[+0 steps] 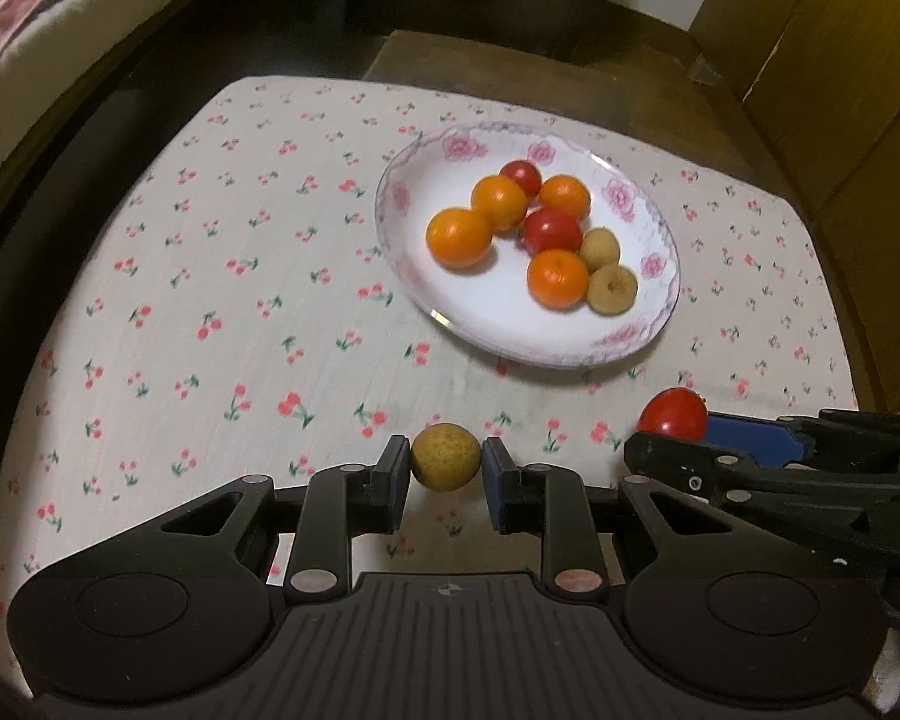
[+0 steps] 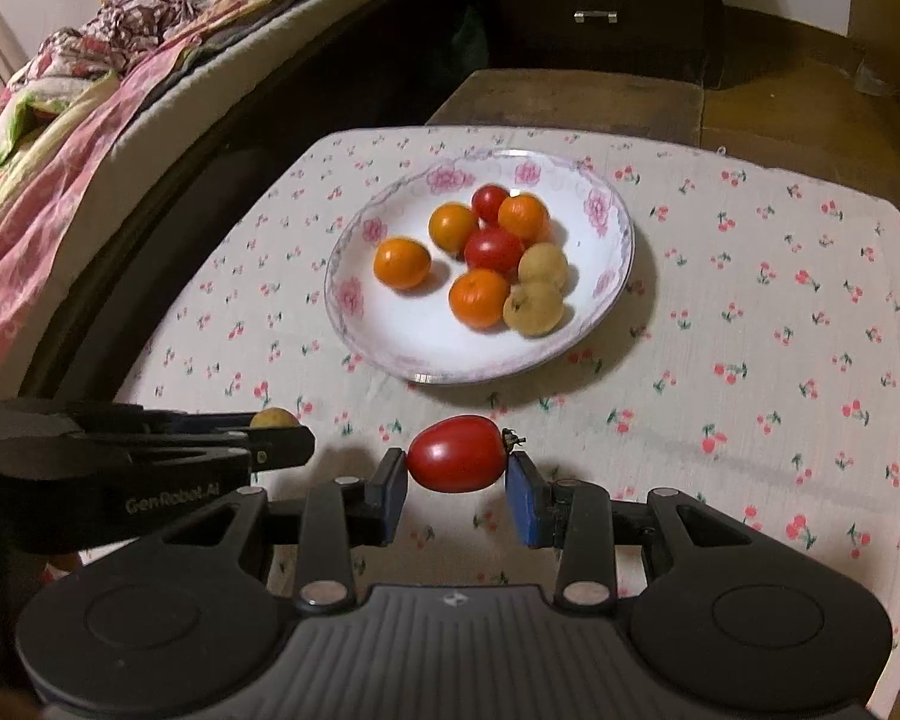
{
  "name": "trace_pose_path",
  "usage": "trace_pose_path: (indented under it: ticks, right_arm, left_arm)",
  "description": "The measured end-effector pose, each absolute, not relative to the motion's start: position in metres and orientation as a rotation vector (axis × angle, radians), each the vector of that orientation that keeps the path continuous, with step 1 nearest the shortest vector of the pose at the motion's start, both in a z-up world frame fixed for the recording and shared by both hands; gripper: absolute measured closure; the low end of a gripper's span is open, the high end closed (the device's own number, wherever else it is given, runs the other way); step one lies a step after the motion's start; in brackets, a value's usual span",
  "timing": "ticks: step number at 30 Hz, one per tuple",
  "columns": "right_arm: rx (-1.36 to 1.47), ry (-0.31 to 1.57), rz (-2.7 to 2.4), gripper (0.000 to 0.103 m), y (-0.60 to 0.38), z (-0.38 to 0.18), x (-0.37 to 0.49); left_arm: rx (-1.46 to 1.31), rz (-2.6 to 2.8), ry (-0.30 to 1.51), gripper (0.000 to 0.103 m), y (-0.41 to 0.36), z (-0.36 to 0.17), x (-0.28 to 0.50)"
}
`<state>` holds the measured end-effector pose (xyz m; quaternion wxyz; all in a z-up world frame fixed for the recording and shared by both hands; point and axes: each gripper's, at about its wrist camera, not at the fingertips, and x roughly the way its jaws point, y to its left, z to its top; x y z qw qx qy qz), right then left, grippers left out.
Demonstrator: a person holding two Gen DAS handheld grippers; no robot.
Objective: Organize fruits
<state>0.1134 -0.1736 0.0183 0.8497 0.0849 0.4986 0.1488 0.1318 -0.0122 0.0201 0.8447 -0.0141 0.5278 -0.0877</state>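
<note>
Pinching a tan round fruit between the pads of the left gripper and a red tomato between those of the right gripper, both above the cherry-print cloth, near the flowered plate with eight fruits already on it. Risking a slip from such smooth, round skins under narrow pads, or a roll over the shallow rim after release onto the crowded pile. Seen only from the right wrist: the tomato's dry stem; from the left wrist, only its top behind the other jaw.
</note>
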Motion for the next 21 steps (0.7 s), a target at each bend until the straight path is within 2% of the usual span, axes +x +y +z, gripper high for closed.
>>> trace_pose_path:
  ticks: [21]
  right_arm:
    - [0.251, 1.018, 0.293, 0.067, -0.187, 0.017, 0.167]
  left_arm:
    - [-0.044, -0.19, 1.084, 0.071, -0.032, 0.024, 0.184]
